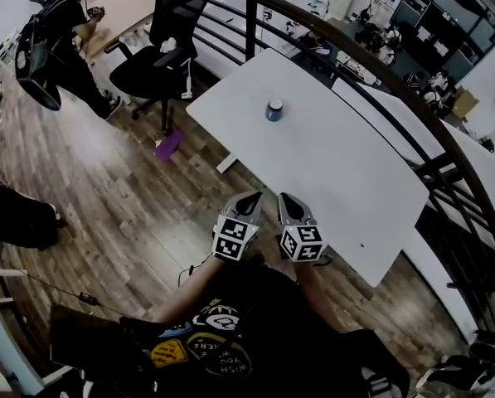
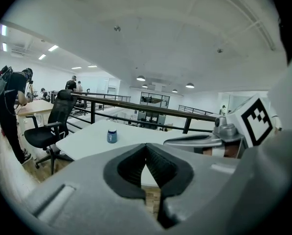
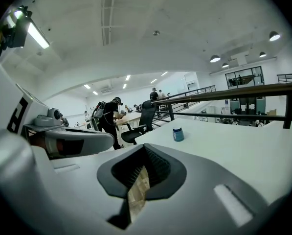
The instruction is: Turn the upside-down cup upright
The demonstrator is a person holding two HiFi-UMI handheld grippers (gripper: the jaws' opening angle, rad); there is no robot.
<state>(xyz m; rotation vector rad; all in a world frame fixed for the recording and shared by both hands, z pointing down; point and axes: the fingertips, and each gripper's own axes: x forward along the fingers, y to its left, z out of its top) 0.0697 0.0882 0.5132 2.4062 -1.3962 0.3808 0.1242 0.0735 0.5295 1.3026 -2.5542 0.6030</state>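
A big white desk (image 1: pixel 346 181) has a black chair (image 1: pixel 152 65) at its far end. The left gripper (image 1: pixel 250 197) and right gripper (image 1: pixel 288 199) hang side by side near it, each with jaws closed together, holding nothing. The small blue cup (image 1: pixel 274 109) stands on the desk, well apart from them.

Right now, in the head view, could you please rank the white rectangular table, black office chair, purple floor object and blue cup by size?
1. White rectangular table
2. Black office chair
3. Purple floor object and blue cup: they look alike, so unranked.
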